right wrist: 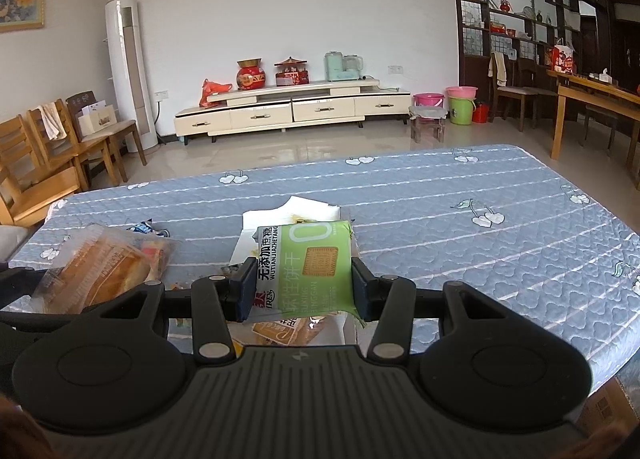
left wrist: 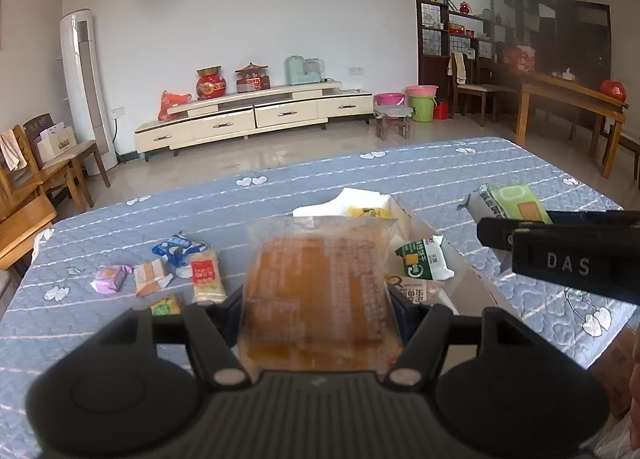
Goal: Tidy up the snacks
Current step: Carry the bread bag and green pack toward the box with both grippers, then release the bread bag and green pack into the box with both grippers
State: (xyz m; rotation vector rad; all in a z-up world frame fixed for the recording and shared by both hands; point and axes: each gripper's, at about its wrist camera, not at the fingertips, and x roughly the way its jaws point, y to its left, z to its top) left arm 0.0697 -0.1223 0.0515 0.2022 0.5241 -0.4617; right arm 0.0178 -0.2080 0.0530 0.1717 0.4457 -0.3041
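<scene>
Both wrist views look forward, low and close, over the blue quilted table (left wrist: 420, 175) toward the far wall.

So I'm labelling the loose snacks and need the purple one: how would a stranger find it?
Start at the blue quilted table, then go to the loose snacks left of the open box. The purple packet lies at the far left of that cluster, beside a tan packet. It is the only purple wrapper there.

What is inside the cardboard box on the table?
The cardboard box holds a green-and-white biscuit packet, a brownish packet and a white-and-yellow packet. The clear bread packet covers the rest.
</scene>
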